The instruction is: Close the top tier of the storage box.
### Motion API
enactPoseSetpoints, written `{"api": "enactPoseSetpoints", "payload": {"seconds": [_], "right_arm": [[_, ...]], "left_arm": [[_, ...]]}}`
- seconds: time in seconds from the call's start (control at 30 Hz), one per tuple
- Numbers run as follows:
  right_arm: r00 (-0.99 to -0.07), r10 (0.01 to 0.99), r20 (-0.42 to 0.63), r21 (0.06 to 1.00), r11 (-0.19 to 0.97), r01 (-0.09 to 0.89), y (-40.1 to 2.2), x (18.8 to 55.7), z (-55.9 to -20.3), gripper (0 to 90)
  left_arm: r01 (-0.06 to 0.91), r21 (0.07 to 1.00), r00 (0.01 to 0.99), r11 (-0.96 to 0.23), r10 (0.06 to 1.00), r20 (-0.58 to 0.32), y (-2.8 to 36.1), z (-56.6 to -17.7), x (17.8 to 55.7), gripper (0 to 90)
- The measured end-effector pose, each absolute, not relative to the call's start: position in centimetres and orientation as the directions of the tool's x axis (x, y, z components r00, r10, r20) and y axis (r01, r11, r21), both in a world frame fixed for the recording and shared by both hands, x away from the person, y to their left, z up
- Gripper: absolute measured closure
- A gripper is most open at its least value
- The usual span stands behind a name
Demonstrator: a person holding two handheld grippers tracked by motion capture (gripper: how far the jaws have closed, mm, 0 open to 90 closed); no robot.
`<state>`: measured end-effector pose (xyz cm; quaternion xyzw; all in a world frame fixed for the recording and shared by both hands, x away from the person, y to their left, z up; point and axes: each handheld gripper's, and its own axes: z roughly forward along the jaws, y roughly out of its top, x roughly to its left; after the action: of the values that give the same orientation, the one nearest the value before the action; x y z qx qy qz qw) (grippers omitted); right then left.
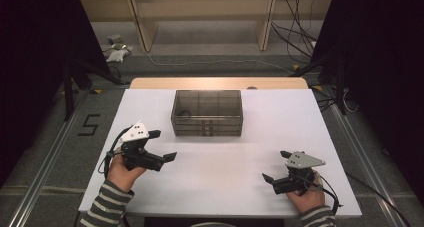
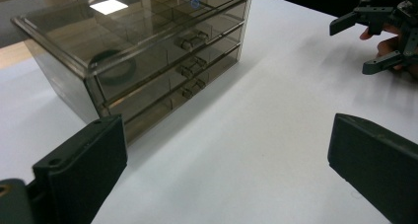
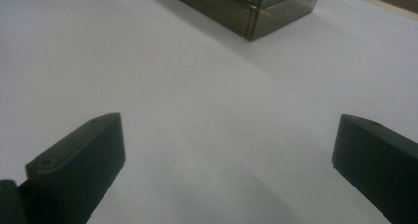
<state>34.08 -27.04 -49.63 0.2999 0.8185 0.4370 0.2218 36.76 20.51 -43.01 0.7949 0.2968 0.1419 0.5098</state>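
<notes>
Left hand-held gripper (image 1: pixel 162 144) gaping, tilted toward drawer box (image 1: pixel 207 113), right hand-held gripper (image 1: pixel 274 166) gaping

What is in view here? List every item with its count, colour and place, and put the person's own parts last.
drawer box: one, smoky see-through brown, three drawers, at the far middle of the table.
dark ring: one, black, inside the top drawer at the box's left end.
table: one, white top with a wooden strip at the far edge, middle of the room.
wooden shelf frame: one, pale wood, on the floor beyond the table.
cables: several, black and white, on the floor behind the table.
floor mark 5: one, black, left of the table.
left gripper: one, black with a grey plate, near left, jaws open, empty.
right gripper: one, black with a grey plate, near right, jaws open, empty.
striped sleeves: two, grey and white, bottom edge.
</notes>
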Motion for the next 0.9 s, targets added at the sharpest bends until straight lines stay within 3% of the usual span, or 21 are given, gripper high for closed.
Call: {"api": "enactPoseSetpoints", "payload": {"seconds": [0.4,0.73,0.9], "right_arm": [[-0.724,0.682,-0.104,0.846,0.444,0.297,-27.1,34.0,-49.6,0.7],[-0.725,0.682,-0.101,0.846,0.442,0.297,-27.1,34.0,-49.6,0.7],[-0.724,0.683,-0.100,0.850,0.436,0.294,-27.1,34.0,-49.6,0.7]], "left_arm": [[0.314,0.920,0.759,-0.235,0.645,-0.094,22.7,-46.6,34.9,0.5],[0.276,0.928,0.732,-0.250,0.681,-0.034,23.1,-49.4,33.9,0.5],[0.280,0.937,0.712,-0.207,0.699,-0.059,23.9,-50.9,33.5,0.5]]}}
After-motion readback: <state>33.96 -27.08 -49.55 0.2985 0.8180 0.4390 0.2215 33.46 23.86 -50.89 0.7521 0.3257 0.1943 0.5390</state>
